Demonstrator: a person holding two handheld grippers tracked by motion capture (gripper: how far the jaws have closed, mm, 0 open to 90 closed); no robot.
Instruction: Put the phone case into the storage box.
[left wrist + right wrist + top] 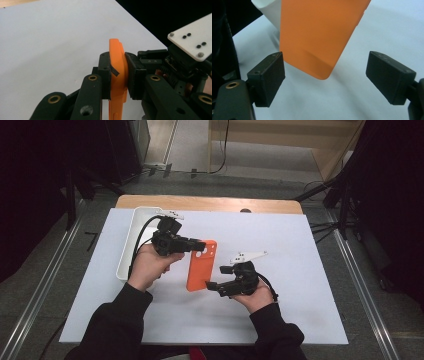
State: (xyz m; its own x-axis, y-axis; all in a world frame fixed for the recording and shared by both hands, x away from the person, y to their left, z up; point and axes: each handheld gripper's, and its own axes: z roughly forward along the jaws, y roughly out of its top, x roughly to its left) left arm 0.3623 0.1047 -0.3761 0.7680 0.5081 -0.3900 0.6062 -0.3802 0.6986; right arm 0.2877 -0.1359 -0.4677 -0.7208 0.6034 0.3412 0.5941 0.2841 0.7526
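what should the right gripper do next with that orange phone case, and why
Probably ease the right gripper forward so its open jaws straddle the lower corner of the orange phone case, then close. The left gripper is shut on the case's upper edge and holds it above the white table, while the right jaws stand wide apart just short of it, touching nothing.

we're wearing black long sleeves (pixel 117 320)

our black grippers are showing brass pivot rivets (pixel 54 99), trailing black cables (pixel 141 232), and carrying a screwed white plate (pixel 248 255).

Orange phone case (pixel 201 265), held above white table, camera cutout uppermost
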